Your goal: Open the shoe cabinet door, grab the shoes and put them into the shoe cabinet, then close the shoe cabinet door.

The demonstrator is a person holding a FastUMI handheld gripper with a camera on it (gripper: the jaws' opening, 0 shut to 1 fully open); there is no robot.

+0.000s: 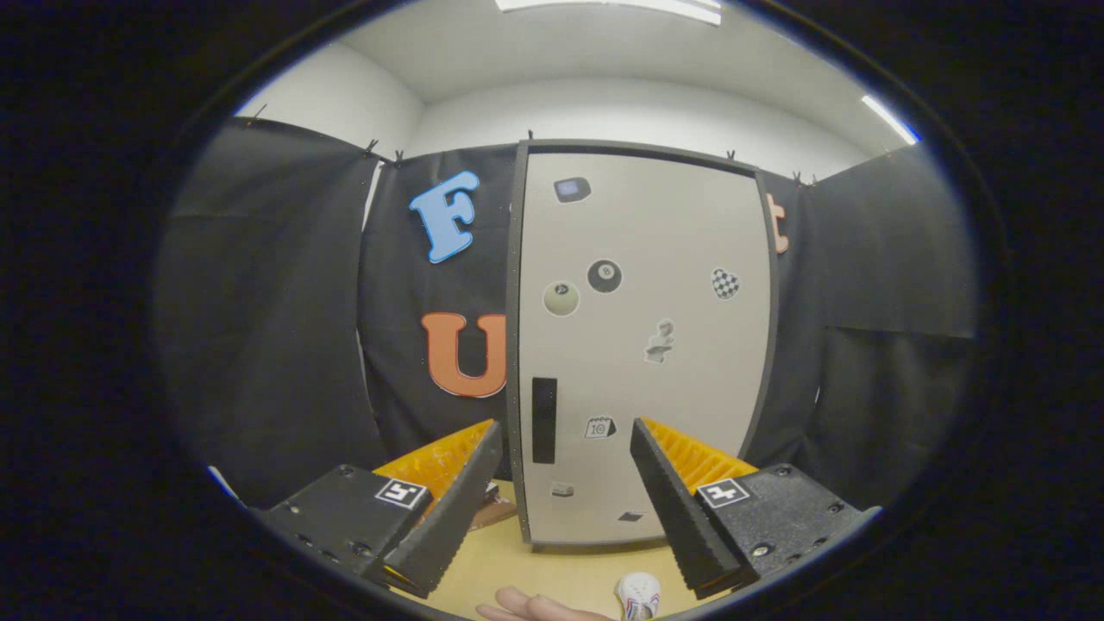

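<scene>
The shoe cabinet (642, 345) stands upright ahead of me, its beige door shut inside a dark frame and dotted with several stickers. A black vertical handle (543, 420) sits low on the door's left side, just beyond my left finger. My gripper (565, 440) is open, with black fingers (457, 509) backed in orange, and nothing lies between them. A small white shoe (639, 596) rests on the tan tabletop (509, 561) below the fingers, close to me. A person's hand (535, 605) lies beside the shoe on its left.
Black cloth walls close in the booth on the left, behind and to the right of the cabinet. A brown object (493, 511) peeks out behind my left finger at the cabinet's base.
</scene>
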